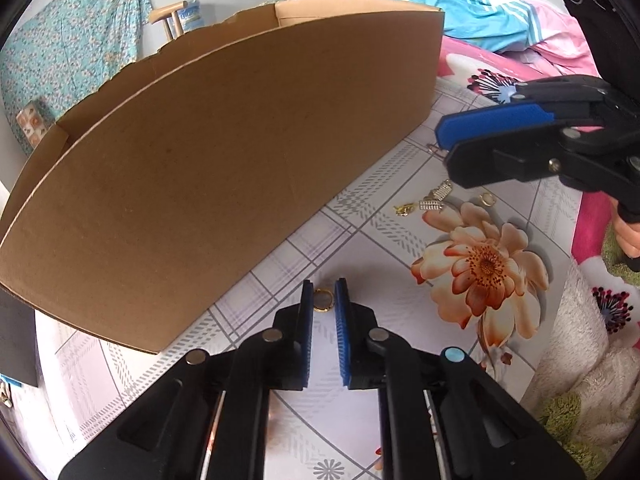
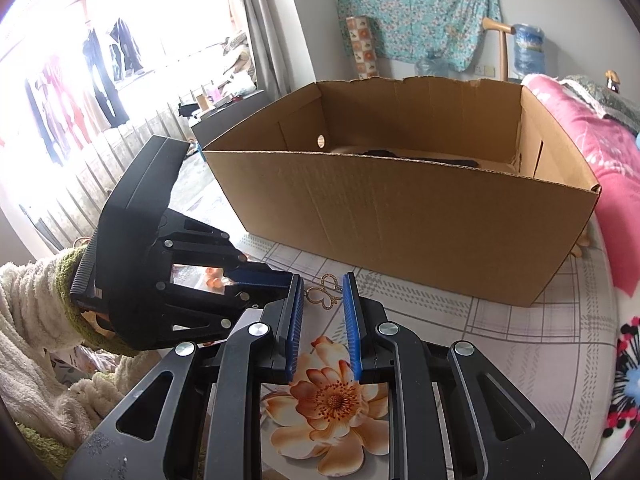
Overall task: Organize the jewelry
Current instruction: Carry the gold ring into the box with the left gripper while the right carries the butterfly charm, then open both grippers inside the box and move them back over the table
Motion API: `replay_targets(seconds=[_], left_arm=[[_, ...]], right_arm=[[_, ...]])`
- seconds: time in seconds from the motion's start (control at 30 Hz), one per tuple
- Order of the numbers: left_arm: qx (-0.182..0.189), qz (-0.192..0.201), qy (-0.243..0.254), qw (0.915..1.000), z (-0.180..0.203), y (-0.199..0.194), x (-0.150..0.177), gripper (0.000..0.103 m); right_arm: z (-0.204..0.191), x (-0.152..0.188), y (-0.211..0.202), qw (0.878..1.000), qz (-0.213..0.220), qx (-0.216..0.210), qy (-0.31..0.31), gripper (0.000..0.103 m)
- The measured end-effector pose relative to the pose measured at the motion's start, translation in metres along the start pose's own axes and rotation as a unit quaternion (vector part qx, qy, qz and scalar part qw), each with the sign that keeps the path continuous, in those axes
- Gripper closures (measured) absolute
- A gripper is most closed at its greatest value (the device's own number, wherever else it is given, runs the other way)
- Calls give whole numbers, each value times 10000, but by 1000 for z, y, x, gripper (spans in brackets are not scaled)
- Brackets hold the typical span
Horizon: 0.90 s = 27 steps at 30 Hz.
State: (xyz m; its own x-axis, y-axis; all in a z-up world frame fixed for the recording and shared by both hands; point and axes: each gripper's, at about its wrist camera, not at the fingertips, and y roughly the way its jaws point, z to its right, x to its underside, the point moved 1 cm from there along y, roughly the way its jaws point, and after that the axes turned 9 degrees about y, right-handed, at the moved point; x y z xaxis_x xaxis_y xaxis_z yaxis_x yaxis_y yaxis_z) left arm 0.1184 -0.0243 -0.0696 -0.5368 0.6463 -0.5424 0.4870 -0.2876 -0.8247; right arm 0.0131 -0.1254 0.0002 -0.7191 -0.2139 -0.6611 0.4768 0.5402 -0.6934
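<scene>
Jaws of left gripper (image 1: 324, 285) narrowly parted around gold ring (image 1: 323, 299)

Both tools share one build. The left gripper (image 1: 324, 292) has glossy black plastic arms with long cut-out slots, round silver rivets at the pivots, and ribbed blue pads (image 1: 342, 332) lining its two fingers; one pale blue round cap sits on its outer link. The right gripper (image 2: 323, 292) matches it: black linkage, silver rivets, blue ridged pads (image 2: 352, 332). Behind the left gripper's ribbed black handle, the person wears a fluffy cream sleeve (image 2: 28, 320) with a knitted green cuff (image 2: 70, 264).
</scene>
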Motion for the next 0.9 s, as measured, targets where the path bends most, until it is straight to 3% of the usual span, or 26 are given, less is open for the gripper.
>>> replay_targets(seconds=[0.17, 0.3, 0.4, 0.5, 0.63, 0.73, 0.9], left_arm=[[59, 223, -138, 9996, -1, -19, 3, 93], [271, 814, -249, 9960, 0, -68, -7, 93], [212, 1335, -346, 9902, -8, -107, -24, 93], [105, 1551, -523, 9865, -27, -120, -47, 93], [-41, 1160, -833, 9897, -60, -95, -72, 93], [-113, 692, -1140, 9910, -85, -63, -82, 93], [-10, 280, -1661, 9857, -111, -26, -95, 92]], right_arm=[[-5, -3, -8, 9999, 83, 76, -39, 85], [-15, -11, -28, 9993, 316, 82, -176, 85], [-23, -29, -46, 9979, 570, -17, -307, 85], [-26, -54, -54, 9966, 724, -40, -379, 85], [-14, -86, -36, 9982, 543, 24, -243, 85], [-2, -104, -7, 9995, 161, 253, -22, 85], [22, -119, 38, 9968, -465, 473, 442, 85]])
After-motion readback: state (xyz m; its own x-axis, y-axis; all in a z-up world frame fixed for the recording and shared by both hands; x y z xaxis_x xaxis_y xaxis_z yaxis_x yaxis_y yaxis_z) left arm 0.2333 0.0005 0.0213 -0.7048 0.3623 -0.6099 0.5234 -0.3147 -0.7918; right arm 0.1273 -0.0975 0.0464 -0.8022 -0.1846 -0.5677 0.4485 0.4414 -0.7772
